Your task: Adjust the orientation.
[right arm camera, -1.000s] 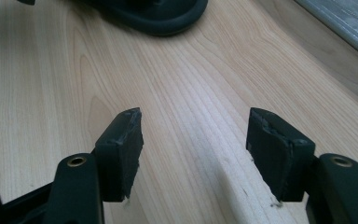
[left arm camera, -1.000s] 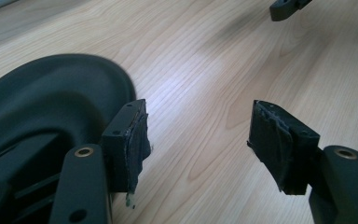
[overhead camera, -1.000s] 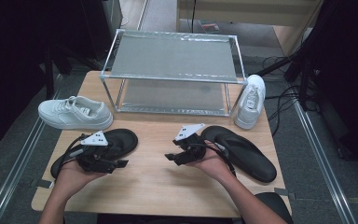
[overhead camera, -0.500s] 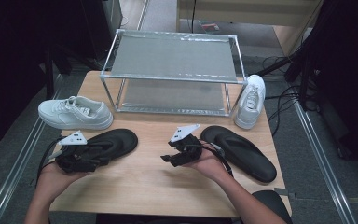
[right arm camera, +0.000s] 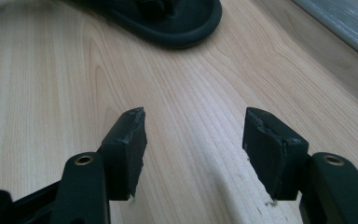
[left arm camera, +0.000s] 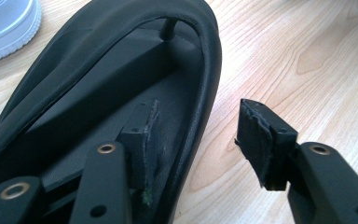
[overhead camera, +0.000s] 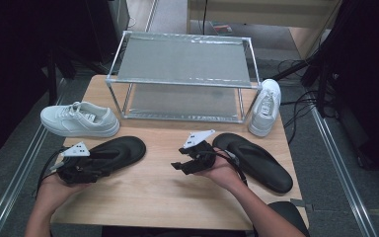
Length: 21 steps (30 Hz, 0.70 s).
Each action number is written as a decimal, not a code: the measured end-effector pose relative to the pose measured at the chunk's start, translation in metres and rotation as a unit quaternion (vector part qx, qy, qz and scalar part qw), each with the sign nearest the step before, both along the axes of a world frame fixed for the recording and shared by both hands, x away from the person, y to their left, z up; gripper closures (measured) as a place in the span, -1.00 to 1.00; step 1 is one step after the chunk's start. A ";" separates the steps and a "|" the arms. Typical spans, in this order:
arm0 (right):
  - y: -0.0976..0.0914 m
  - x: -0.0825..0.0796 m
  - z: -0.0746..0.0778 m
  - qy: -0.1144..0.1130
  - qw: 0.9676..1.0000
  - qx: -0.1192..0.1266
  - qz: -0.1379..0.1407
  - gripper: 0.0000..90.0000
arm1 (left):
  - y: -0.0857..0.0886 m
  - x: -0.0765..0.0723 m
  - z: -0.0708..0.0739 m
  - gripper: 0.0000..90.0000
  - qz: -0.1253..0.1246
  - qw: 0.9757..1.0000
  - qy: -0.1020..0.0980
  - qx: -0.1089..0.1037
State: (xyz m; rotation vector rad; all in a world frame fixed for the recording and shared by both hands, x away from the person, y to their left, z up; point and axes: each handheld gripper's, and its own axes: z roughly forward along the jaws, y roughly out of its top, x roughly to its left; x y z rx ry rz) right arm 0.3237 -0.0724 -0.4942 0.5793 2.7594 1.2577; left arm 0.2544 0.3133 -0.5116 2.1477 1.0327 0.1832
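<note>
On the wooden tabletop (overhead camera: 153, 187), the left tool (left arm camera: 198, 140) is held with its jaws spread across the edge of the left black flip-flop (overhead camera: 109, 154), one jaw inside over the footbed and the other outside above the wood, nothing being clenched. The right tool (right arm camera: 193, 140) is held released over bare wood beside the right black flip-flop (overhead camera: 256, 160). A white sneaker (overhead camera: 79, 119) is seen left of the metal rack (overhead camera: 182, 74), and another white sneaker (overhead camera: 265, 106) at its right.

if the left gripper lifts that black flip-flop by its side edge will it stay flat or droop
The black rubber-like flip-flop looks thin and flat-soled, so it will probably droop away from the pinch. It seems light for its size. The open left hand-held gripper straddles one rim, an off-centre hold likely to let it swing.
</note>
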 end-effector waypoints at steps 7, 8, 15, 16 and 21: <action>0.000 0.000 0.000 0.005 1.000 0.001 -0.002 -0.09 | 0.003 0.005 -0.006 0.27 -0.003 1.000 0.009 -0.009; 0.000 0.000 0.000 0.005 1.000 0.000 -0.002 -0.09 | 0.004 0.005 -0.007 0.31 -0.002 1.000 0.007 -0.012; 0.001 0.000 -0.002 0.004 1.000 -0.004 0.001 -0.08 | 0.005 0.005 -0.006 0.53 -0.010 1.000 0.003 -0.008; 0.002 0.000 -0.002 0.005 1.000 -0.004 0.001 -0.09 | 0.004 0.005 -0.005 0.54 -0.011 1.000 0.004 -0.004; 0.001 0.000 -0.002 0.006 1.000 -0.007 0.001 -0.09 | 0.001 0.002 0.000 0.65 -0.015 1.000 -0.012 0.019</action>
